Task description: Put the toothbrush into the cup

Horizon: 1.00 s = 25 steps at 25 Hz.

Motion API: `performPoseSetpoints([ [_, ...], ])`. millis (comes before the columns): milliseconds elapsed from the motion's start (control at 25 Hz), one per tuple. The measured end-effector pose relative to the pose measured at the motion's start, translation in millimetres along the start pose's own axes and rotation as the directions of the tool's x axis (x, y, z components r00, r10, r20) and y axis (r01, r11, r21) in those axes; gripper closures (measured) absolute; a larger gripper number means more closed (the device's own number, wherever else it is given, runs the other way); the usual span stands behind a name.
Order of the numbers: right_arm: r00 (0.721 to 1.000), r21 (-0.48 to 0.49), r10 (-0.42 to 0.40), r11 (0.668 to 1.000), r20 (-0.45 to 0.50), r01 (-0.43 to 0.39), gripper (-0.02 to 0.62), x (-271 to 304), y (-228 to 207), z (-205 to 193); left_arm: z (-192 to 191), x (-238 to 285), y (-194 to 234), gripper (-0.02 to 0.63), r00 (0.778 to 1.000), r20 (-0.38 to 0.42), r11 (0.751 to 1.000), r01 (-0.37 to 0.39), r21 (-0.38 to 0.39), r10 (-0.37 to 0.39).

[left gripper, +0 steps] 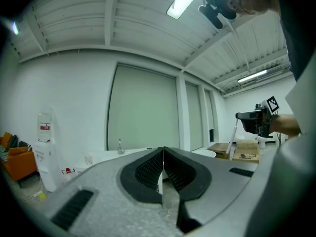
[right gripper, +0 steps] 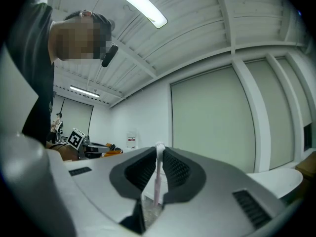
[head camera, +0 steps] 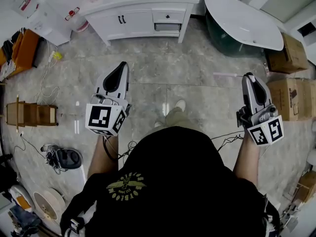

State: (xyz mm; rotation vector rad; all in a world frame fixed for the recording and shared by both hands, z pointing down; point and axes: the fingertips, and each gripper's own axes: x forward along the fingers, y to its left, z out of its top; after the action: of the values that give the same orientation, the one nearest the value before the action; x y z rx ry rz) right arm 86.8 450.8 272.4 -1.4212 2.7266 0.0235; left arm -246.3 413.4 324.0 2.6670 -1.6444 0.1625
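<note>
Right tool (right gripper: 159, 156) squeezing pink toothbrush (right gripper: 157, 179) tight between jaws. Brush poking out sideways, high over grey floor (head camera: 197, 73). Left tool (left gripper: 163, 157) pressing jaws together, holding nothing. Person holding both tools up, well apart.

Toothbrush (head camera: 225, 75) end (rightmost) inside right gripper (head camera: 249, 77)

Underfoot, floor (head camera: 197, 68): polished stone-look tile, glossy, throws reflections. 12 o'clock, cabinet (head camera: 143, 19): smooth white lacquer. 2 o'clock, boxes (head camera: 289, 56): matt brown cardboard. 9 o'clock, rack (head camera: 29, 113): bare wood. On left gripper (left gripper: 163, 154): speckled matt grey plastic, pads (left gripper: 147, 171) black, ribbed. The toothbrush (right gripper: 158, 181): pale pink smooth plastic.
</note>
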Motion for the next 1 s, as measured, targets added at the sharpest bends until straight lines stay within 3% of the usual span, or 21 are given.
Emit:
performPoseSetpoints([
  [760, 0.999, 0.033, 0.033, 0.999, 0.009, -0.033, 0.551, 42, -32, -4, 8, 33, 19, 0.594, 0.999, -0.016, 0.999, -0.045, 0.017, 0.045],
  [1000, 0.999, 0.036, 0.045, 0.998, -0.016, -0.044, 0.551, 58, -38, -14, -7, 47, 26, 0.594, 0.998, -0.042, 0.999, -0.045, -0.002, 0.045],
])
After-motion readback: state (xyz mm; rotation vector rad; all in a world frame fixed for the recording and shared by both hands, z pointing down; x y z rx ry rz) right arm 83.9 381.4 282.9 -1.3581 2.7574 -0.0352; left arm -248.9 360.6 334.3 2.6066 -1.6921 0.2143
